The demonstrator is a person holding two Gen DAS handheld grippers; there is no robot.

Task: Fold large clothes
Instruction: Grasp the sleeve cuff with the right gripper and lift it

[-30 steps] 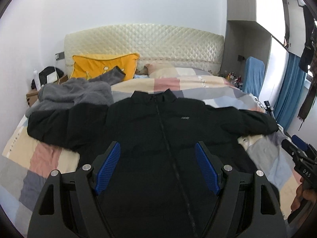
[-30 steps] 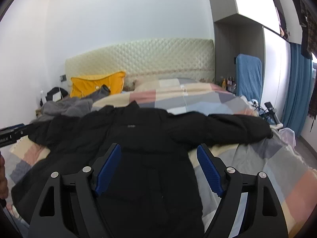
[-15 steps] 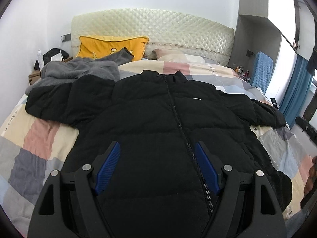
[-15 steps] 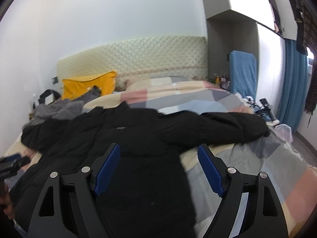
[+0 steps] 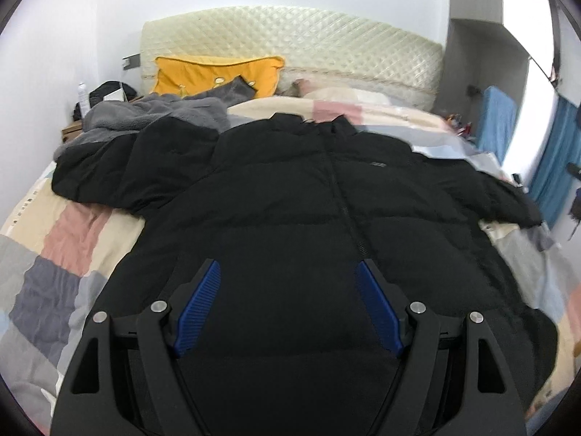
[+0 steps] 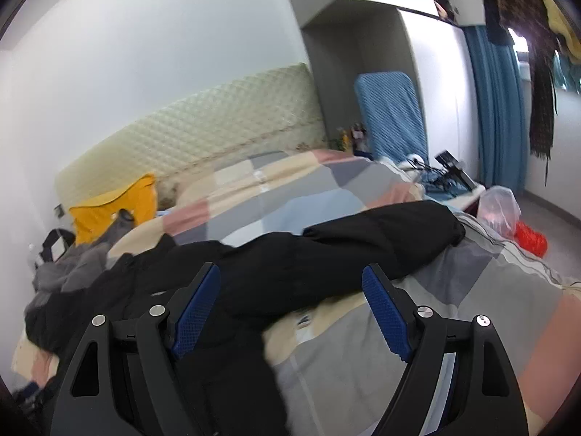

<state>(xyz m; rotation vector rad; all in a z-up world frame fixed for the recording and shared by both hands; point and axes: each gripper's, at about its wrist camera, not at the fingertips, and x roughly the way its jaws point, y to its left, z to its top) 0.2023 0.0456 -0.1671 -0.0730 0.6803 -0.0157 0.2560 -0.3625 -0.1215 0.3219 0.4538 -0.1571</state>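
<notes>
— What lies before you?

— A black jacket (image 5: 290,196) spread flat on the patchwork quilt (image 5: 61,239), collar toward the far headboard (image 5: 290,47). At the far left, a grey fleece (image 5: 145,120) and a yellow pillow (image 5: 218,72).

— And your claws?

— My left gripper (image 5: 288,290) hangs wide over the jacket's near front, empty. My right gripper (image 6: 290,298) is wide too, over its right sleeve (image 6: 381,239).

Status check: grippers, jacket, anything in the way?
Left gripper open, empty. Right gripper open, empty. Black puffer jacket spread flat, unfolded. Grey fleece garment touching its sleeve.
</notes>
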